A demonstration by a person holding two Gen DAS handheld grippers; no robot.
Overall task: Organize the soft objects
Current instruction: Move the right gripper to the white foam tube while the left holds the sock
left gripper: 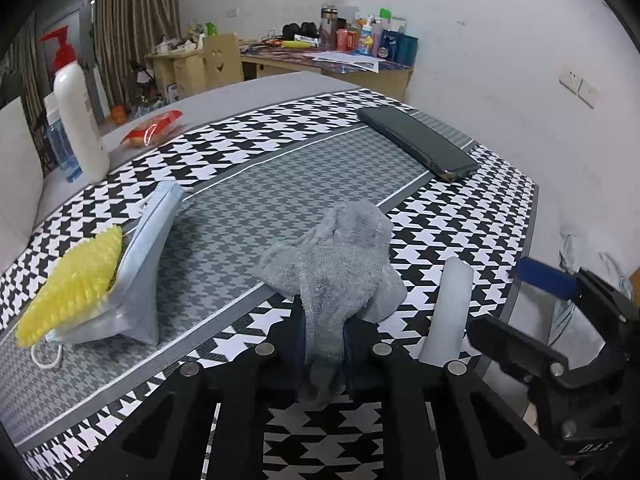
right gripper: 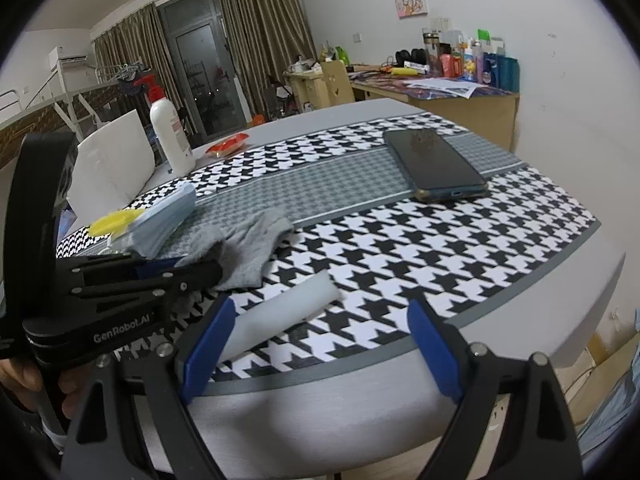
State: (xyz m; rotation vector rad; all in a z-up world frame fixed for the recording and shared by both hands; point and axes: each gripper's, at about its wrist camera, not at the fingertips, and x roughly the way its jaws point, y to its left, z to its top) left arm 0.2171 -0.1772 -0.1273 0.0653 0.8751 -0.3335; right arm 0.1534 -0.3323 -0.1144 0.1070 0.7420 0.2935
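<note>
Houndstooth black-and-white cloth (left gripper: 460,224) covers the table. Nearest, the left gripper (left gripper: 324,344) pinches the cuff of a limp grey knitted sock (left gripper: 336,264), which sags and should drape when lifted. Right of the sock lies a white foam cylinder (right gripper: 280,312), probably light and squashy, between the right gripper's (right gripper: 320,356) spread jaws, untouched. Left of the sock, blue face masks (left gripper: 144,264) lie under a yellow foam net (left gripper: 68,284).

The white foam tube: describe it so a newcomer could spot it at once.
Find the houndstooth mat covering the table. On its near edge, right of the grey sock, the white foam tube lies on its side. It is the only plain white cylinder there, smooth, not knitted.
</note>
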